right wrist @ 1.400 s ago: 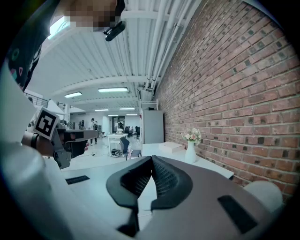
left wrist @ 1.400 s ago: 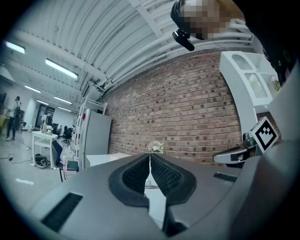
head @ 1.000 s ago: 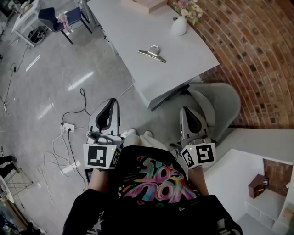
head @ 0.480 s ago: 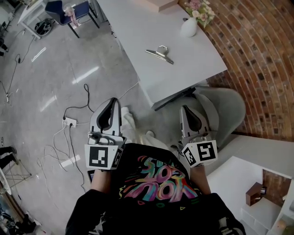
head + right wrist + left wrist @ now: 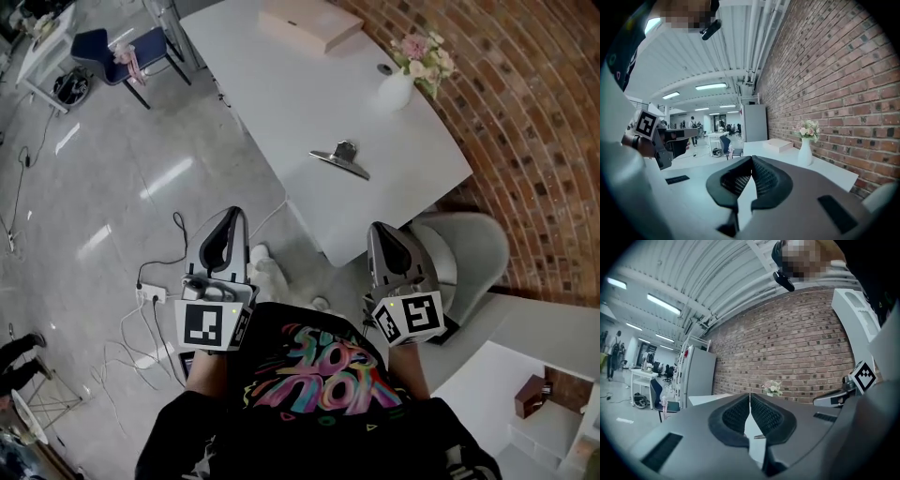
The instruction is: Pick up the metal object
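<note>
A metal clip (image 5: 341,158) with a looped handle lies on the white table (image 5: 281,103), toward its near end. Both grippers hang short of the table, held close to the person's body. My left gripper (image 5: 231,214) is over the floor, left of the table's near corner, its jaws shut and empty. My right gripper (image 5: 380,230) sits just before the table's near edge, jaws shut with nothing in them. In the left gripper view a sliver of the clip (image 5: 758,437) shows between the jaw bases; the left gripper (image 5: 749,396) points at the table. The right gripper (image 5: 751,159) faces along the table.
A white vase with pink flowers (image 5: 399,86) and a flat beige box (image 5: 309,22) stand farther back on the table. A brick wall (image 5: 525,112) runs along the right. A grey chair (image 5: 464,253) sits at the table's near right; cables and a power strip (image 5: 150,295) lie on the floor at left.
The person has walked toward the table with both grippers; the table and clip now lie closer and lower in the head view. Both grippers stay shut.
</note>
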Demonstrator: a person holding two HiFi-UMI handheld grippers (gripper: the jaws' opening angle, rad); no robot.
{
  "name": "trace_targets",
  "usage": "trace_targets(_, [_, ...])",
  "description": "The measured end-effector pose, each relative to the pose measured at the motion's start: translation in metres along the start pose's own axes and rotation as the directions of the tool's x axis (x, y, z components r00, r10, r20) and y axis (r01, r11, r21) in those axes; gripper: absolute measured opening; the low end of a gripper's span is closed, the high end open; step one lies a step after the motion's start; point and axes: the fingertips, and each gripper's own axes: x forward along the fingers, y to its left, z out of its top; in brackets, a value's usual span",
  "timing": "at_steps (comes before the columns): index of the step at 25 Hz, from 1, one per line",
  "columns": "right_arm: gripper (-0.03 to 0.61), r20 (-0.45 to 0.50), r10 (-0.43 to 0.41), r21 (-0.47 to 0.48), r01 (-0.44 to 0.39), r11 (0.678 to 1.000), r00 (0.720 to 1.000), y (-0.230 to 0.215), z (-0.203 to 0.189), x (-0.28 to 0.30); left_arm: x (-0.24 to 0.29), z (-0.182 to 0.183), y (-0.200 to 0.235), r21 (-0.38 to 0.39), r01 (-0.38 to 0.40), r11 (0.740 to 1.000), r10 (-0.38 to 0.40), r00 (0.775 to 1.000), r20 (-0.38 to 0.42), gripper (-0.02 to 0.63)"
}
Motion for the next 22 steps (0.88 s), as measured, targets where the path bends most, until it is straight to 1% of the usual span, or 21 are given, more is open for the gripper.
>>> trace_targets(5, [0.018, 0.006, -0.106, 0.029, 0.106, 0.994, 0.994, -0.003, 0.023, 0.064, 0.060, 0.011, 0.064, 0.002, 0.070, 0.998, -0.070, 0.997, -0.022, 0.031])
trace_targets(10, [0.018, 0.007, -0.206, 0.042, 0.206, 0.978, 0.978, -0.004, 0.031, 0.104, 0.101, -0.002, 0.107, 0.025, 0.166, 0.986, -0.163, 0.983, -0.078, 0.031])
trace_targets(12, [0.018, 0.001, -0.252, 0.054, 0.251, 0.966, 0.968, -0.003, 0.030, 0.111, 0.112, -0.009, 0.117, 0.026, 0.207, 0.978, -0.203, 0.974, -0.103, 0.031])
trace_targets(15, [0.018, -0.010, -0.301, 0.062, 0.301, 0.952, 0.954, -0.002, 0.026, 0.117, 0.124, -0.013, 0.123, 0.014, 0.269, 0.963, -0.266, 0.959, -0.095, 0.031])
trace_targets(18, [0.018, -0.037, -0.335, 0.076, 0.337, 0.938, 0.941, -0.001, 0.018, 0.121, 0.134, -0.022, 0.129, -0.011, 0.285, 0.958, -0.284, 0.950, -0.126, 0.031])
trace_targets(22, [0.018, -0.079, -0.377, 0.093, 0.383, 0.919, 0.923, -0.007, 0.009, 0.122, 0.148, -0.035, 0.126, -0.039, 0.310, 0.950, -0.312, 0.938, -0.149, 0.031])
